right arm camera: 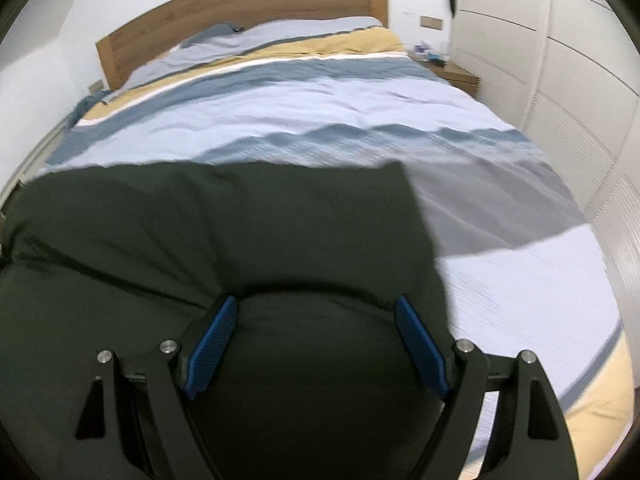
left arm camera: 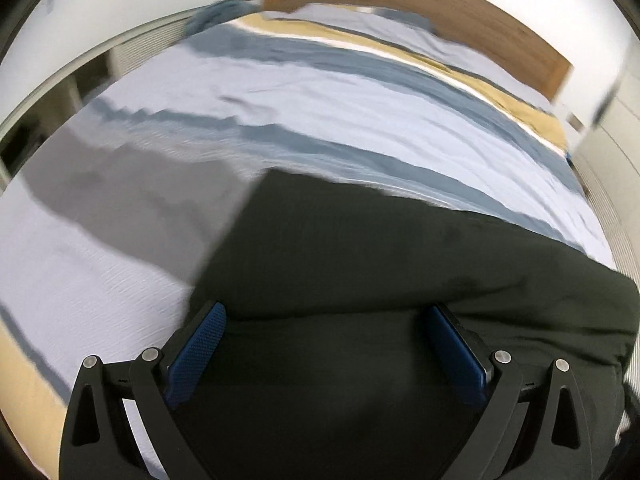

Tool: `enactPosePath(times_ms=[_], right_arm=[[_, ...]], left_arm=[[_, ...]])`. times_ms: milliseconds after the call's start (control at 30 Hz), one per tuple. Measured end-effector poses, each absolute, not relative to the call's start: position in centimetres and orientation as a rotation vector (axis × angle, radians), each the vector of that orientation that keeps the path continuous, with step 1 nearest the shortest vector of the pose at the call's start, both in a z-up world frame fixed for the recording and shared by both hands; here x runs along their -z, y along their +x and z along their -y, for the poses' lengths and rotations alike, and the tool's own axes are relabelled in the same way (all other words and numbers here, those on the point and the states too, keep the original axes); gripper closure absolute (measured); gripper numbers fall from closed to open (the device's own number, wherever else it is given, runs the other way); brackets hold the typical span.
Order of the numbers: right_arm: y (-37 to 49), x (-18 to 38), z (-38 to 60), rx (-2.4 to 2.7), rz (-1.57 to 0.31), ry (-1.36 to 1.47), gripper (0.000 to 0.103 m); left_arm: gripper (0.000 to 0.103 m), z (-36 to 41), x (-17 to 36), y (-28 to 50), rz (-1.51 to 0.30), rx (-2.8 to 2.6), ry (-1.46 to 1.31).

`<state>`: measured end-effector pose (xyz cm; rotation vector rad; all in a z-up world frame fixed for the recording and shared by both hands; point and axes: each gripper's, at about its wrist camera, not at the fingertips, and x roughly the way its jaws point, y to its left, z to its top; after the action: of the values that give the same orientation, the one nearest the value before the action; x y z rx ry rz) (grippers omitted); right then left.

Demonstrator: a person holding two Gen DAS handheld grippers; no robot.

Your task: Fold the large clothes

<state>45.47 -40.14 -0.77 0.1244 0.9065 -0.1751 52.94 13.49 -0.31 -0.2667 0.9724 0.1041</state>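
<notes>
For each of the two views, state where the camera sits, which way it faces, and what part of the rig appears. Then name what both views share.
Left wrist: on the left gripper, facing up the bed towards the headboard; its open blue fingers show.
Right wrist: on the right gripper, facing likewise; open blue fingers show.
Shared: the dark green garment between the fingers, striped bedding, headboard.

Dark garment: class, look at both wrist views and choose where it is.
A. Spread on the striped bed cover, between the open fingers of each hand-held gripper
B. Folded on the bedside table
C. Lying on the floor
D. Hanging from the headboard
A: the dark garment lies over the striped bed cover, with the fingers of the left hand-held gripper and the right hand-held gripper spread apart over it.
</notes>
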Motion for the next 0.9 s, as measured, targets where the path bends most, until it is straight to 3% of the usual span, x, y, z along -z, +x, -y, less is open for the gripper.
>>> enactPosePath(times_ms=[433,900], right_arm=[[30.1,-1.7,38.7,0.246,-0.899,0.055,0.022],[13.8,-7.8,26.9,0.131,-0.696,0.076,0.022]], left_arm=[[0.004,-17.7,-3.2,34.2,-0.84,-0.114,-0.33],[0.0,-11.2,-7.1,16.8,-0.671,-0.033,-0.151]])
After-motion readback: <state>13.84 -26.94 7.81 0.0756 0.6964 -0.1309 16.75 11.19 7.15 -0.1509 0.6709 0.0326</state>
